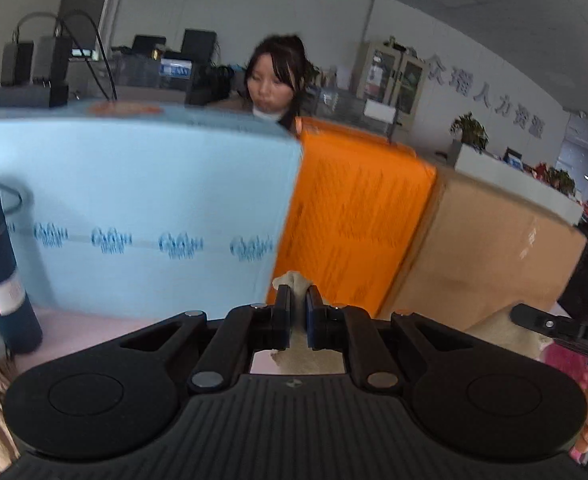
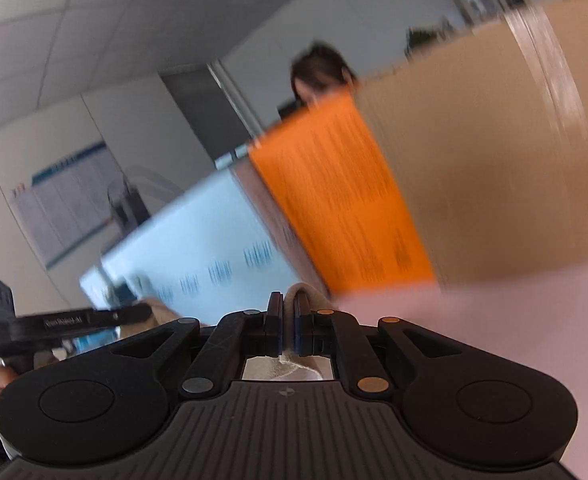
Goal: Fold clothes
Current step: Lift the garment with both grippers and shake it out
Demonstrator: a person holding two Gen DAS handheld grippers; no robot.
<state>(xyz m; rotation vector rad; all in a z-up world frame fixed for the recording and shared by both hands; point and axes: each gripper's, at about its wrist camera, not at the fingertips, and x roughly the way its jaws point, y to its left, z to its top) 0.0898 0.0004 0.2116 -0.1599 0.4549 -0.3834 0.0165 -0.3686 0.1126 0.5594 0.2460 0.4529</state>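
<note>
Beige garment [image 1: 294,280], thin fabric, pinched in both claws and lifted off the pink worktop [image 1: 86,332]. Left claw [image 1: 297,304]: fingers nearly together, clamped on a bunched edge of the cloth; more cloth shows below, through the gap behind the fingers. Right claw [image 2: 288,312]: fingers close together, gripping a rolled hem of the same garment [image 2: 305,294]. In the left wrist view the right claw [image 1: 549,326] shows at the right edge with beige cloth under it. In the right wrist view the left claw [image 2: 134,314] comes in from the left edge, cloth at its tip.

Boxes, placed relative to the orange box [image 1: 353,216]: it stands just behind the garment. Light blue box [image 1: 134,208] touches its left side, printed row of blue marks on the face. Brown cardboard box [image 1: 481,248] touches its right side, clear tape strip over it in the right wrist view [image 2: 549,72]. All three closed, contents cannot be seen. Both views motion-blurred.

Dark teal bottle [image 1: 2,268] with red-and-white label stands well left of the orange box, in front of the blue box. Pink cloth [image 1: 569,364] lies far right of it, under the right claw. A woman [image 1: 274,80] sits behind the boxes, mask under her chin.
</note>
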